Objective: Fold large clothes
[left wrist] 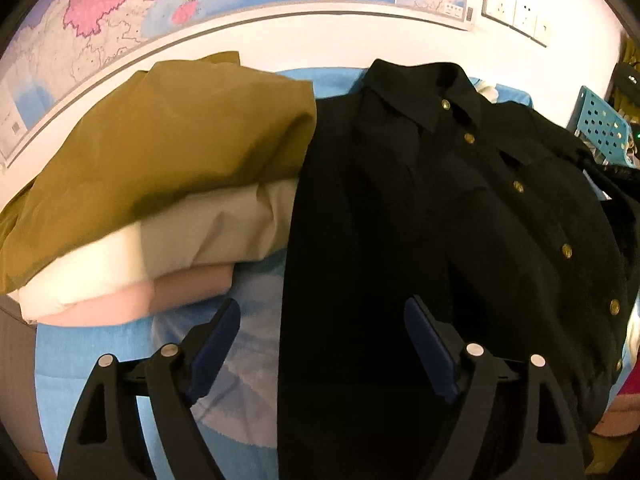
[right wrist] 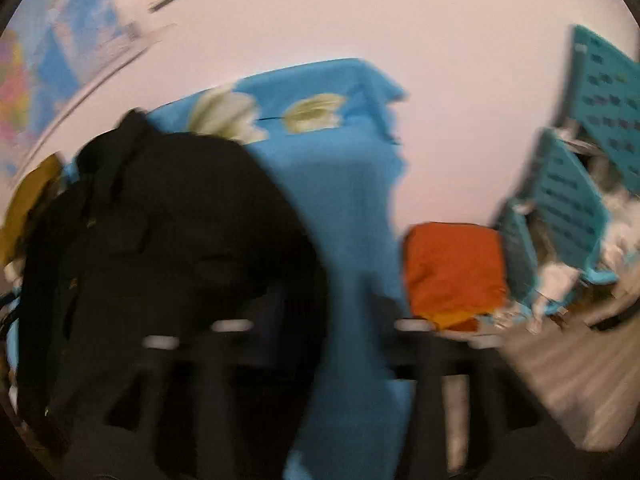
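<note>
A black collared shirt [left wrist: 440, 200] with gold buttons lies face up on the blue flowered cover [left wrist: 92, 364], its collar toward the wall. My left gripper [left wrist: 322, 308] is open above the shirt's left edge near the hem. One blue pad is over the cover and the other over the black cloth, with nothing pinched. The right wrist view is blurred. There the black shirt [right wrist: 160, 220] lies bunched at the left, and my right gripper [right wrist: 332, 312] stands open over the bare blue cover [right wrist: 344, 184] beside it, holding nothing.
A stack of folded clothes [left wrist: 160, 160], olive on top, then cream and pink, sits left of the shirt. An orange folded cloth [right wrist: 452, 268] and teal perforated baskets [right wrist: 568, 200] stand to the right. A map [left wrist: 120, 12] and wall sockets [left wrist: 516, 12] are behind.
</note>
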`<move>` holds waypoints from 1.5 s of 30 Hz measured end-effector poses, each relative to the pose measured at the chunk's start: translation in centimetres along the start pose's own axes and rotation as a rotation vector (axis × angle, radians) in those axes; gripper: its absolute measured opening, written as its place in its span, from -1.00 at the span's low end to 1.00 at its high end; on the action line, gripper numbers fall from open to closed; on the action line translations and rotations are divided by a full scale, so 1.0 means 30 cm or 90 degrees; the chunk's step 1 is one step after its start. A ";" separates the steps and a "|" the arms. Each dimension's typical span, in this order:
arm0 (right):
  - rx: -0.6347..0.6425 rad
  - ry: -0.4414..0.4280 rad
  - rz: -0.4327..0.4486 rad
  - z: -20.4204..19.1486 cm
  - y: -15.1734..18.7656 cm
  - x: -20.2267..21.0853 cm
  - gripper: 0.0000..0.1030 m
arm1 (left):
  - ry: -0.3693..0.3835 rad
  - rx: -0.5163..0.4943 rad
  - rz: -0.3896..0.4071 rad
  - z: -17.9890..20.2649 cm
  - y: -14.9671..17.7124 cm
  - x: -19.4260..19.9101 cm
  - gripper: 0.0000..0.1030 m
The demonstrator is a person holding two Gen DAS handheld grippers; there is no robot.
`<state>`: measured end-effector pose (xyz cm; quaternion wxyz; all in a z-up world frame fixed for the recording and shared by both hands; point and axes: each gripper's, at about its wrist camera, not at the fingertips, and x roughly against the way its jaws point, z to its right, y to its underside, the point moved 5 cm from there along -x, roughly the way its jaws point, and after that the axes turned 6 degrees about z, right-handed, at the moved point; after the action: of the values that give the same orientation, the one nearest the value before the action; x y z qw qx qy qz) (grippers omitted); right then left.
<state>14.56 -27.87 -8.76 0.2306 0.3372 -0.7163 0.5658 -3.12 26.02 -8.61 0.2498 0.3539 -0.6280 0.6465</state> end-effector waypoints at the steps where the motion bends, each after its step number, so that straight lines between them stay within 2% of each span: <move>1: -0.021 -0.058 0.019 -0.011 0.003 0.050 0.37 | 0.014 0.003 -0.003 0.001 0.012 0.007 0.59; 3: -0.048 -0.153 0.044 -0.023 0.031 0.142 0.49 | 0.041 0.005 -0.004 0.006 0.038 0.024 0.60; 4: -0.051 -0.190 0.052 -0.036 0.055 0.187 0.64 | 0.049 0.001 -0.002 0.009 0.049 0.031 0.60; 6: -0.034 -0.250 0.052 -0.069 0.128 0.262 0.64 | 0.066 -0.011 -0.003 0.022 0.073 0.044 0.69; 8: -0.008 -0.280 0.036 -0.119 0.223 0.304 0.70 | 0.088 -0.020 -0.020 0.041 0.103 0.038 0.73; 10: 0.020 -0.283 0.020 -0.163 0.300 0.311 0.70 | 0.082 -0.039 -0.046 0.062 0.136 0.016 0.73; 12: 0.065 -0.247 0.005 -0.193 0.341 0.287 0.25 | 0.086 -0.047 -0.062 0.078 0.154 -0.001 0.57; 13: 0.076 -0.247 0.001 -0.206 0.349 0.283 -0.30 | 0.087 -0.048 -0.070 0.085 0.163 -0.011 0.19; 14: 0.082 -0.236 0.007 -0.209 0.334 0.282 -0.45 | 0.088 -0.046 -0.072 0.088 0.164 -0.015 -0.24; 15: 0.086 -0.224 0.019 -0.203 0.314 0.291 -0.53 | 0.069 -0.044 -0.058 0.079 0.154 -0.008 -0.49; 16: 0.091 -0.215 0.035 -0.196 0.285 0.305 -0.58 | 0.053 -0.037 -0.055 0.066 0.144 -0.005 -0.92; 18: 0.095 -0.189 0.077 -0.176 0.202 0.344 -0.61 | -0.007 -0.019 -0.042 0.004 0.107 0.020 -0.91; 19: 0.100 -0.170 0.097 -0.163 0.171 0.362 -0.70 | -0.018 -0.007 -0.033 -0.021 0.092 0.035 -0.91; 20: 0.112 -0.119 0.123 -0.145 0.127 0.377 -0.80 | -0.039 0.008 -0.025 -0.061 0.076 0.054 -0.92; 21: 0.112 -0.079 0.131 -0.124 0.097 0.366 -0.80 | -0.057 0.013 -0.022 -0.084 0.069 0.062 -0.92; 22: 0.100 -0.038 0.133 -0.086 0.074 0.349 -0.80 | -0.086 0.013 -0.019 -0.109 0.064 0.069 -0.91; 23: 0.090 -0.033 0.121 -0.062 0.069 0.324 -0.80 | -0.101 0.011 -0.019 -0.117 0.065 0.071 -0.87; 24: 0.074 -0.048 0.081 -0.040 0.086 0.267 -0.80 | -0.119 0.009 -0.021 -0.116 0.067 0.065 -0.82; 25: 0.069 -0.035 0.062 -0.024 0.104 0.233 -0.79 | -0.144 0.004 -0.023 -0.112 0.071 0.057 -0.65; 26: 0.070 -0.002 0.030 -0.008 0.138 0.178 -0.70 | -0.173 -0.007 -0.027 -0.108 0.076 0.047 -0.33; 27: 0.071 0.008 0.008 -0.001 0.167 0.145 -0.61 | -0.214 -0.024 -0.030 -0.103 0.085 0.039 -0.22; 28: 0.067 0.008 -0.003 0.005 0.189 0.129 -0.29 | -0.243 -0.034 -0.028 -0.093 0.088 0.037 -0.14; 29: 0.055 0.012 -0.004 0.013 0.206 0.125 -0.05 | -0.227 -0.020 -0.023 -0.082 0.086 0.044 -0.14; 31: 0.038 0.014 0.032 0.020 0.197 0.169 -0.05 | -0.174 0.016 -0.004 -0.073 0.077 0.075 -0.08; 33: 0.010 -0.022 0.090 0.024 0.172 0.264 0.08 | -0.083 0.046 0.045 -0.052 0.063 0.149 0.05; 35: 0.004 -0.081 0.129 0.000 0.185 0.358 0.61 | 0.004 0.043 0.092 0.000 0.058 0.225 0.27; 36: 0.010 -0.101 0.127 -0.016 0.193 0.378 0.67 | 0.049 0.032 0.114 0.035 0.063 0.263 0.31; 38: 0.024 -0.120 0.119 -0.043 0.236 0.405 0.67 | 0.112 0.003 0.133 0.108 0.082 0.309 0.45; 40: 0.029 -0.128 0.121 -0.072 0.272 0.430 0.56 | 0.149 -0.016 0.134 0.166 0.109 0.320 0.46; 41: 0.035 -0.158 0.133 -0.103 0.293 0.456 0.47 | 0.168 -0.027 0.124 0.201 0.129 0.311 0.46; 43: 0.054 -0.200 0.152 -0.179 0.315 0.497 0.40 | 0.184 -0.041 0.097 0.255 0.153 0.262 0.46; 45: 0.103 -0.249 0.148 -0.288 0.347 0.516 0.37 | 0.206 -0.034 0.073 0.281 0.186 0.226 0.47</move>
<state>-3.95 -21.57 -2.37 -0.0068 0.3729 -0.7335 0.5683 -10.43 16.38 -7.25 0.3195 0.2021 -0.6160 0.6911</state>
